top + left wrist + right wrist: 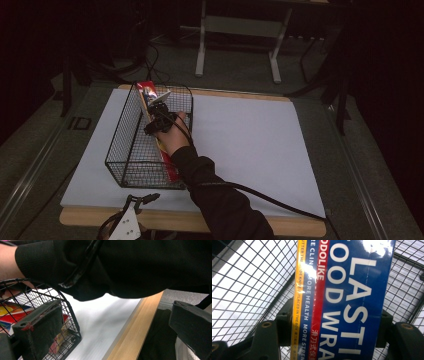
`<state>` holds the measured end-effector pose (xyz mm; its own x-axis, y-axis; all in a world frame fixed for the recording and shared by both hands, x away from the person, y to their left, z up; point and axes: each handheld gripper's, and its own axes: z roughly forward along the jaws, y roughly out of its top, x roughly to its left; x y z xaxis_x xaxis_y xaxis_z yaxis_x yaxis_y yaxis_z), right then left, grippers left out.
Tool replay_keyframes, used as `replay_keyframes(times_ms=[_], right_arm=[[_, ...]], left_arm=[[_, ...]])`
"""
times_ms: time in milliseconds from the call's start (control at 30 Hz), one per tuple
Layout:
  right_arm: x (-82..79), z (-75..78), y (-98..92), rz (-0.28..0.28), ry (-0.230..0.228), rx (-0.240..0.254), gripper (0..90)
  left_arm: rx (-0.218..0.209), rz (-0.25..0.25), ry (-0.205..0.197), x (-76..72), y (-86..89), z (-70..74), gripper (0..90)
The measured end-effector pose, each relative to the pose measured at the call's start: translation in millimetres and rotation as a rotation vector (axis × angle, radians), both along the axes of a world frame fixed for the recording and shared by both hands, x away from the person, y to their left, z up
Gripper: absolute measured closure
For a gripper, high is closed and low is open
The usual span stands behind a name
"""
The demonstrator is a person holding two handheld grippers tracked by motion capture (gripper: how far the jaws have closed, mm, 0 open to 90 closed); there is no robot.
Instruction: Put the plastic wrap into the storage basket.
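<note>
One wire basket point(131, 150), one long food-wrap box point(344, 300), two tongs. Basket sits at left of white sheet point(250, 145) on wood-edged surface point(295, 227). Box inside basket, along its right wall, far end sticking above rim (blue face with white lettering, red and yellow stripes, seen in right gripper view). Right tongs point(159, 120) reach into basket, jaws clamped on box from both sides. Left tongs point(142, 200) at near edge of surface, just outside basket's near end, jaws spread wide, gripping nothing.
</note>
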<state>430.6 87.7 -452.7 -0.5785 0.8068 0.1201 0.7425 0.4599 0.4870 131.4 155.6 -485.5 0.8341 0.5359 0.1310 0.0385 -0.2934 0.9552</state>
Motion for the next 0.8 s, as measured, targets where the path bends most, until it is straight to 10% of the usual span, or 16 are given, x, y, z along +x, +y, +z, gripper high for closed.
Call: replay_keyframes(times_ms=[467, 800], right_arm=[[2.6, -10.1, 5.2, 0.032, 0.013, -0.043, 35.3], [-3.7, 13.1, -7.8, 0.134, -0.011, 0.041, 13.7]], left_arm=[[0.002, -0.003, 0.001, 0.1, -0.3, -0.1, 0.0], [0.004, -0.003, 0.001, 0.1, -0.8, -0.3, 0.0]])
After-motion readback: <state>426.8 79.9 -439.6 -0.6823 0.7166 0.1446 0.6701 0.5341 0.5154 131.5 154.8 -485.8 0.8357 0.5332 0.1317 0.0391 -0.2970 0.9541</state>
